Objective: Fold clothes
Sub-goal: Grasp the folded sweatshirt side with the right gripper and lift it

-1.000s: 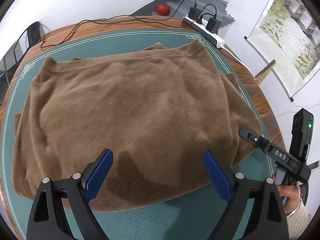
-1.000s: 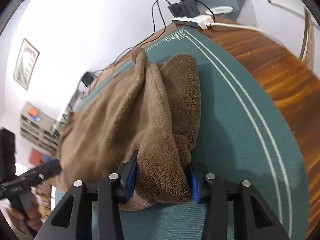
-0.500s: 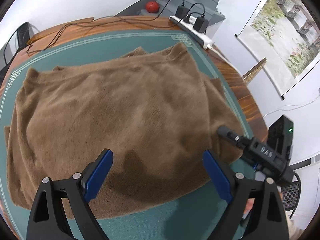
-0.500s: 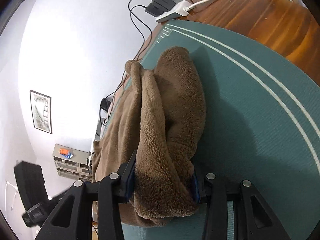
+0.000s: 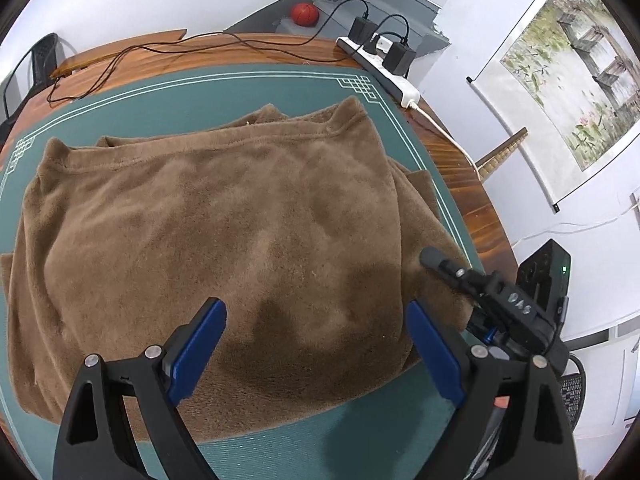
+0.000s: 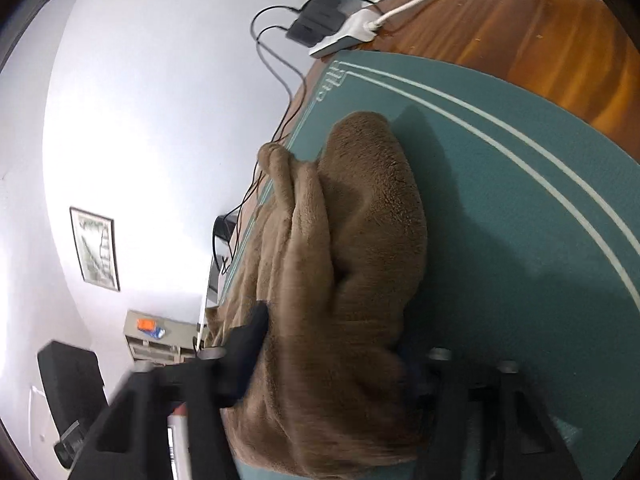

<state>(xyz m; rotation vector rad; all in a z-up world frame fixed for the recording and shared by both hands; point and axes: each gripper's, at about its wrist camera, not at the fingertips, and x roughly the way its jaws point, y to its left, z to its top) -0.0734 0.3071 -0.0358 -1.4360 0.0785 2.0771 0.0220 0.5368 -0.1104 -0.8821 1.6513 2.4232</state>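
A brown fleece garment lies spread flat on a green mat. My left gripper hovers open and empty over its near edge, blue pads wide apart. My right gripper stands at the garment's right edge, with a thick bunch of the fleece between its jaws, which look wider apart than before; motion blur hides whether they still grip. It shows in the left wrist view at the right, its finger lying on the folded side of the garment.
The mat covers a wooden table. A white power strip with chargers and black cables lies along the far edge. A scroll painting hangs on the right wall. A black chair stands at left.
My left gripper has drawn back and up, showing more of the far mat. My right gripper has tilted and its jaws have spread around the fleece bunch, which now lies lower.
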